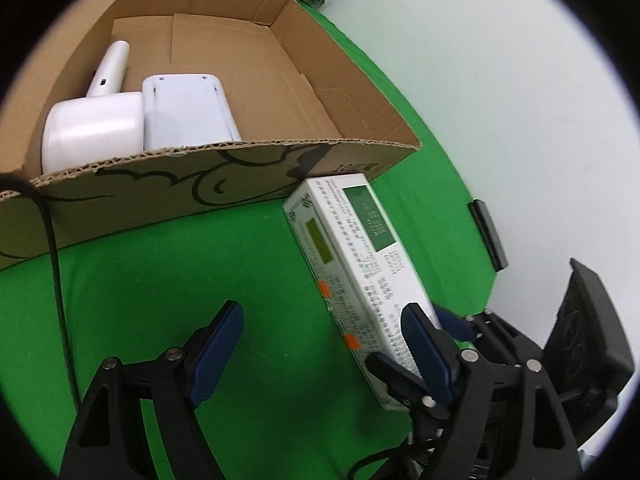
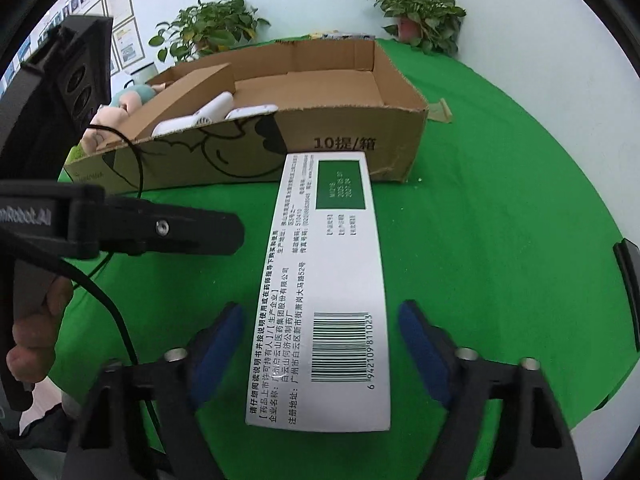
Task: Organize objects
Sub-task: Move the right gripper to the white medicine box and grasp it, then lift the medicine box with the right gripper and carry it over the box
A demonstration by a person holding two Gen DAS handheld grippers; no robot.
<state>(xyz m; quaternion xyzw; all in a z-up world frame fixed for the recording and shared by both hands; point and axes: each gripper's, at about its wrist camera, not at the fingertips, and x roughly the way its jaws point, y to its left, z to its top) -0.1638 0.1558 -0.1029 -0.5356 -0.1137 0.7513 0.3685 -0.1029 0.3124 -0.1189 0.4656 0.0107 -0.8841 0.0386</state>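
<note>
The white medicine box [image 2: 326,280] is lying flat on the green worktop [image 2: 500,240], its far end touching or just short of the front wall of the cardboard box [image 2: 352,148], near that wall's right corner. The right gripper [image 2: 320,344] is standing spread apart, its blue pads [image 2: 420,344] sitting on either side of the medicine box's near, barcode end with green showing between pad and box on both sides, so it is gripping nothing.

In the left wrist view the left gripper [image 1: 320,340] is likewise hanging released over bare green cloth [image 1: 160,288], with the medicine box [image 1: 352,264] lying off to its right. Inside the cardboard box [image 1: 280,160], two white plastic objects [image 1: 188,108] are resting against the front wall toward its left end. Potted plants [image 2: 420,12] are standing at the worktop's far edge.
</note>
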